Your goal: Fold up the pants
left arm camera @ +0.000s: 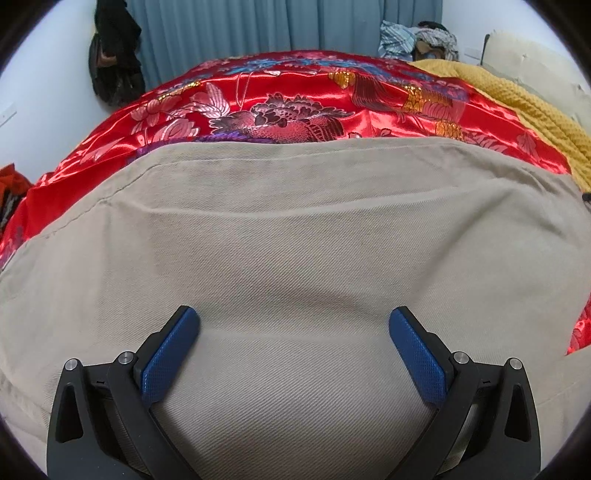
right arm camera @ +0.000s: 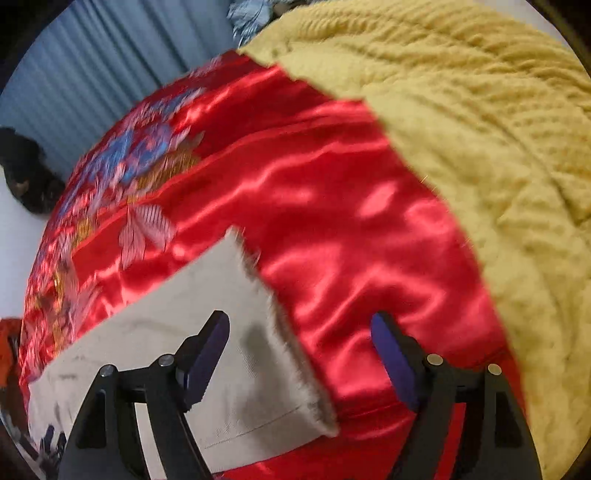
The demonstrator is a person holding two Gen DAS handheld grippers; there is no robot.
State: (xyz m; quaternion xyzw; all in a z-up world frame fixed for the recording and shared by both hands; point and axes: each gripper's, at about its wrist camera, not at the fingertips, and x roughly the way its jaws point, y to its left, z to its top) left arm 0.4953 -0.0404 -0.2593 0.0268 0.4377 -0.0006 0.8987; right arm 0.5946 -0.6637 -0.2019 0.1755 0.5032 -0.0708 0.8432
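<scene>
Here, the beige pants (left arm camera: 295,240) lie flat on a red satin bedspread (left arm camera: 258,96). The left gripper (left arm camera: 294,317) stands wide open over the pants, holding nothing. The right gripper (right arm camera: 300,325) stands open above the frayed hem (right arm camera: 280,325), empty. No legible writing is visible.

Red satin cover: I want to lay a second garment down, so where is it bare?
Bare red satin cover runs between the khaki pants frayed hem and the yellow knit blanket. Beyond the pants toward the curtain another strip is free. The near side is filled by pants.
</scene>
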